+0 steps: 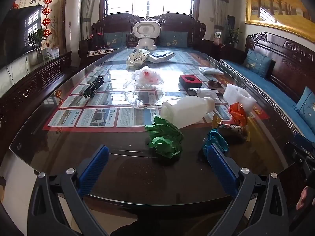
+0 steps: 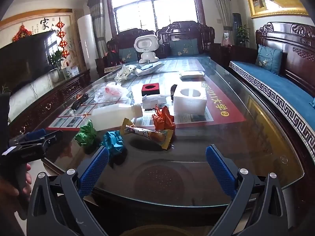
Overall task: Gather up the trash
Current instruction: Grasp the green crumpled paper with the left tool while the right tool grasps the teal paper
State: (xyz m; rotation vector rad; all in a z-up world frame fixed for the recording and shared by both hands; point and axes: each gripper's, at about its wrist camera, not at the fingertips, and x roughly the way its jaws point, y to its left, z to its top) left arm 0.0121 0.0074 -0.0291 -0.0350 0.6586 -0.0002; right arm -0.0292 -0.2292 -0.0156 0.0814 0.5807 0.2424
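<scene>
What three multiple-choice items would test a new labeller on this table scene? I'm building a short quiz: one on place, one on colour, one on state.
1. Where does the white bottle lie?
A. On the glass table, just behind the green paper ball
B. On the blue sofa
C. Beside the white toy robot

2. What colours are the three crumpled paper balls?
A. Red, yellow, white
B. Green, teal, orange
C. All green

3. How do the two grippers stand?
A. Both shut on paper
B. Left shut, right open
C. Both open and empty

Answers:
1 A: it lies on its side right behind the green ball.
2 B: green, teal paper ball and orange paper ball.
3 C: left gripper and right gripper show wide gaps with nothing between the pads.
</scene>
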